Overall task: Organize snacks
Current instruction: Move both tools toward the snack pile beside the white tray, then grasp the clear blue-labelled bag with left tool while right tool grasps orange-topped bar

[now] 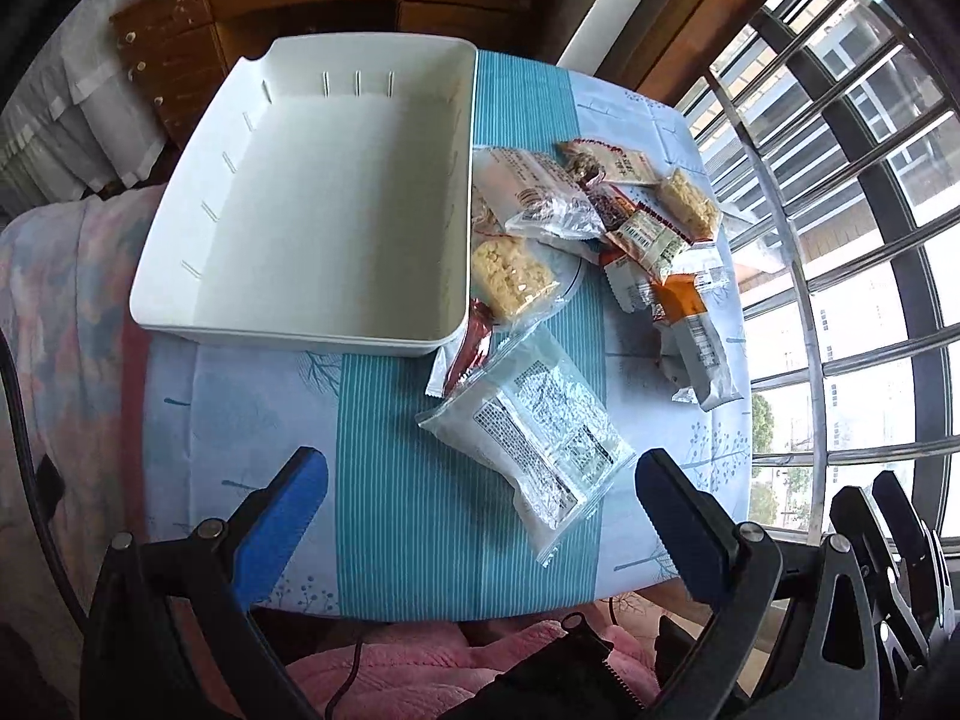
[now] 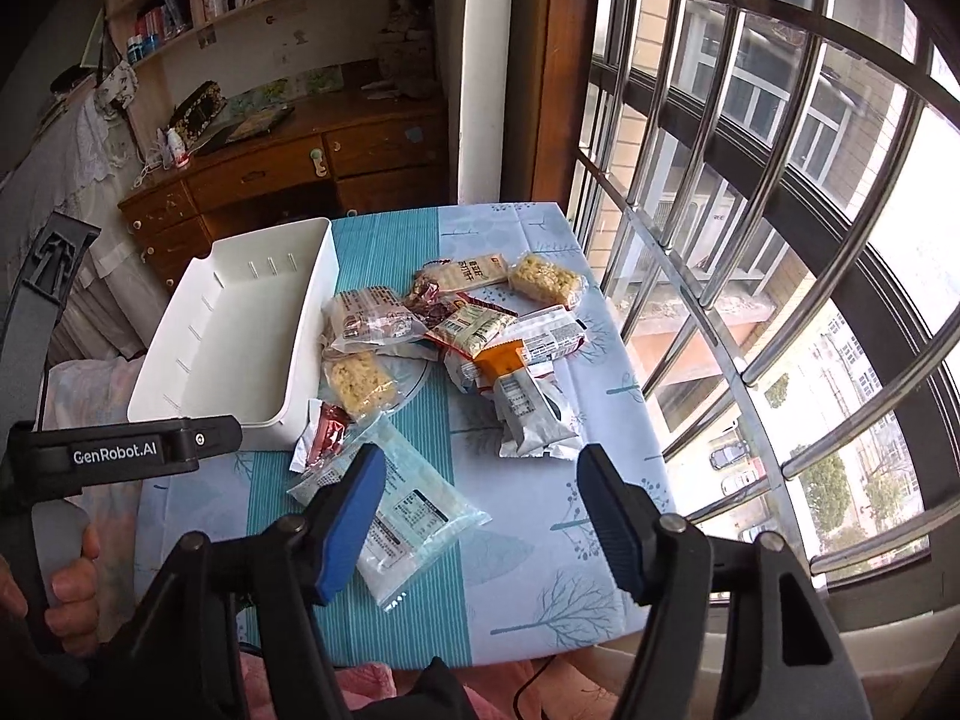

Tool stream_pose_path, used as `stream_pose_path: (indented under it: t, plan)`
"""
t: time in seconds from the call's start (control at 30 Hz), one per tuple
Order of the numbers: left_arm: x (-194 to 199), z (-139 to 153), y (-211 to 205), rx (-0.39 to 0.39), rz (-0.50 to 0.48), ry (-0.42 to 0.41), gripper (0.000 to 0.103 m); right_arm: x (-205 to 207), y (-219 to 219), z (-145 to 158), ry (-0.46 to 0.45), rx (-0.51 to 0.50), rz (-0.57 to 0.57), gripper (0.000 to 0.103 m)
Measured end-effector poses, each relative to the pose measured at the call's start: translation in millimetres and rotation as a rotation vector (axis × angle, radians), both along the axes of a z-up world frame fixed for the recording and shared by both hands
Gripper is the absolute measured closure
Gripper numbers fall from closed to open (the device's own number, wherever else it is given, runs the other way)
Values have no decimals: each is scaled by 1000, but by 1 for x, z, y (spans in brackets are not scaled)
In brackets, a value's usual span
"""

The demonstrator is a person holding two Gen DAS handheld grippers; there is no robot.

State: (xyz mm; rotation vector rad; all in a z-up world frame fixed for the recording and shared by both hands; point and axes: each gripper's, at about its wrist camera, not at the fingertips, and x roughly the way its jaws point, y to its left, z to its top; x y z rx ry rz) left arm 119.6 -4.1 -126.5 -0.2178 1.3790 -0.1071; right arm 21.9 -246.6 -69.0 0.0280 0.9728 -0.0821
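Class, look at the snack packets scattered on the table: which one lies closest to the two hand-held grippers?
The large clear packet with the white printed label, lying alone at the near edge of the pile. All other packets sit further back, beside the white bin.

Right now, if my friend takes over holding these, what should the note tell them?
Left tool: open, empty, above the near table edge.
Right tool: open, empty, over the clear flat packet, not gripping it.
White bin: empty, on the table's left side.
Snack packets: all loose in a pile right of the bin.
Done: nothing in the bin yet.
Left: move every packet into it.
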Motion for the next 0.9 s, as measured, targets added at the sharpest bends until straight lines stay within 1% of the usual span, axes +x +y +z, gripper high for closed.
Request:
stream_pose_path:
  t: [0.07,0.17,0.27,0.33,0.47,0.53,0.7,0.8,0.9]
  plan:
    - [4,-13,-6,-9,26,53,1,8,-7,-6,17,2,25,37]
    - [9,-34,-13,-26,74,133,1,21,-19,-20,56,7,67,42]
    - [15,-59,-21,-39,118,198,1,36,-30,-33,87,9,111,43]
    - [17,-78,-25,-66,140,242,1,45,-37,-41,97,16,143,45]
    - [14,-117,-32,-148,196,327,1,59,-49,-63,131,50,191,47]
    - [12,-133,-33,-171,223,349,1,67,-54,-76,152,62,209,50]
    - [5,-164,-32,-200,281,366,1,83,-61,-104,173,78,250,51]
    - [2,-176,-33,-191,312,373,1,91,-64,-119,178,80,270,51]
    - [0,-184,-35,-200,336,362,1,97,-65,-131,191,67,278,51]
